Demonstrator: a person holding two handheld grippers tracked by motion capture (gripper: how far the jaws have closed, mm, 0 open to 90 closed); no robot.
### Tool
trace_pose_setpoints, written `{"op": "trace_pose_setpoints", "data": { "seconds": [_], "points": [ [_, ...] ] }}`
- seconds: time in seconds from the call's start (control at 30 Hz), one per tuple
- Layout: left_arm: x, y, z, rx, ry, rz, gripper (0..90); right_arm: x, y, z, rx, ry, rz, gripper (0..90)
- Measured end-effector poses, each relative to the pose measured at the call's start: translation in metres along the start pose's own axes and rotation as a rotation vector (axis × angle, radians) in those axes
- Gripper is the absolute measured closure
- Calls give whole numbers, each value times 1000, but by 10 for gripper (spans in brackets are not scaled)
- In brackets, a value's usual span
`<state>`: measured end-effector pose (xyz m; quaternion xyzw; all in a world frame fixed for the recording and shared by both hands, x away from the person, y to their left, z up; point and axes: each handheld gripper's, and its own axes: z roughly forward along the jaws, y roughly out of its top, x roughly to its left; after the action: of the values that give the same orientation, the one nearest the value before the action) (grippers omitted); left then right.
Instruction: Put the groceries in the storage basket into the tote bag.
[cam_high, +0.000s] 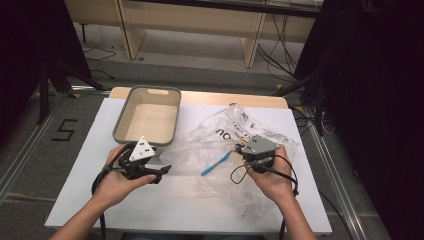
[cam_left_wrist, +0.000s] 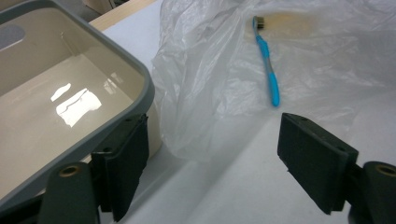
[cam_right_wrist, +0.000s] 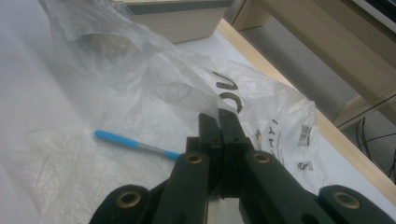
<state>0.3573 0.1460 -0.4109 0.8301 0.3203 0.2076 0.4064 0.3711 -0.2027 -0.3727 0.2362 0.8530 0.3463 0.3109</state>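
A: High view. What could go wrong here?

B: The right gripper pinches a fold of the clear plastic bag, which lies toward the desk's right edge. The blue toothbrush lies loose inside or under the film. If the bag is pulled or tipped, I judge the brush could slide out toward the near edge. The left gripper sits just beside the near right corner of the grey bin.

A: Left gripper view?

B: Jaws spread wide, nothing between them. The bin's corner stands against one jaw, so a careless advance could nudge the bin. The toothbrush lies beyond, bristles away from the camera. The film blurs whether it rests inside the bag or beneath a layer.

A: Right gripper view?

B: Jaws pressed together on a thin ridge of the bag; so slight a hold may slip or tear the film. The toothbrush's head end is cut off behind the jaws, and the bag's mouth is hard to make out.
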Motion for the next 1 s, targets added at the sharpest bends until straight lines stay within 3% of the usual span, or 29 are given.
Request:
{"op": "trace_pose_setpoints", "data": {
  "seconds": [0.13, 0.43, 1.0],
  "points": [
    [4, -3, 1, -1, -1, -19, 240, 3, 0, 1, 6, 7, -6, 900],
    [5, -2, 1, -9, 7, -21, 245, 8, -3, 2, 25, 40, -8, 900],
    [4, -2, 5, 0, 3, -20, 248, 10, -6, 0, 30, 44, -10, 900]
  ]
}}
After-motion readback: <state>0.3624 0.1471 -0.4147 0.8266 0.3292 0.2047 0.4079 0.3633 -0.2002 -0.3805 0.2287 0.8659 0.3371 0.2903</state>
